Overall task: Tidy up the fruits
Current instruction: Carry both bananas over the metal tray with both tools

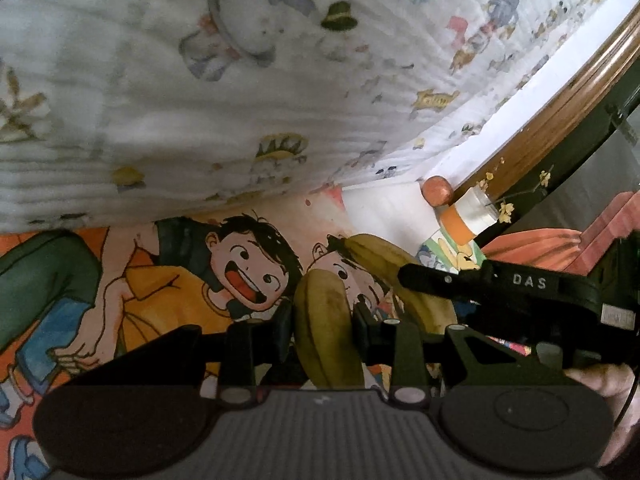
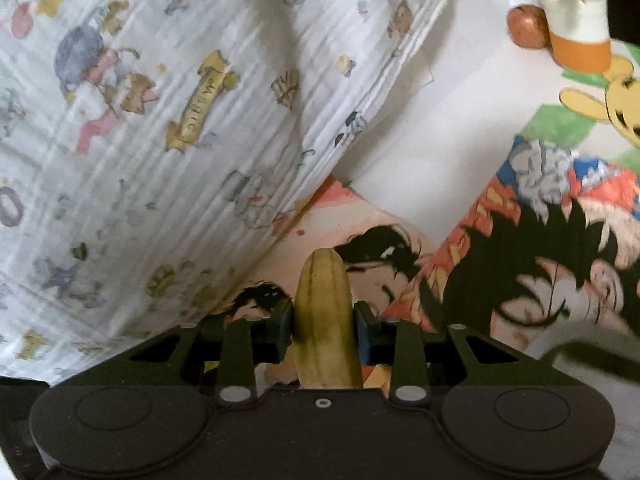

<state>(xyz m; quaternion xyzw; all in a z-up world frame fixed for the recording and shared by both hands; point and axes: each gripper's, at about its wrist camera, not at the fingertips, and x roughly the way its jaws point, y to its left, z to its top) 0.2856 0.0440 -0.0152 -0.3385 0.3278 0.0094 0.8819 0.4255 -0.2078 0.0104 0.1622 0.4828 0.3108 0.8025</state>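
In the left wrist view my left gripper (image 1: 323, 317) is shut on a yellow banana (image 1: 325, 352) with brown marks, which stands up between the pads. A second banana (image 1: 380, 258) lies just right of it, and a black finger (image 1: 432, 278) of the other gripper crosses over it. In the right wrist view my right gripper (image 2: 323, 322) is shut on a banana (image 2: 325, 304) whose blunt tip points away from the camera. Both bananas hang just above a cartoon-printed cloth (image 1: 160, 280). A reddish round fruit (image 1: 438, 191) (image 2: 526, 26) sits further back.
A white quilt (image 1: 200, 100) (image 2: 160, 120) with small cartoon prints rises on the left in both views. A white and orange cup (image 1: 468, 216) (image 2: 576, 36) holding yellow flowers stands beside the round fruit. A brown wooden rail (image 1: 560, 92) runs behind. A person's hand (image 1: 604, 384) shows at right.
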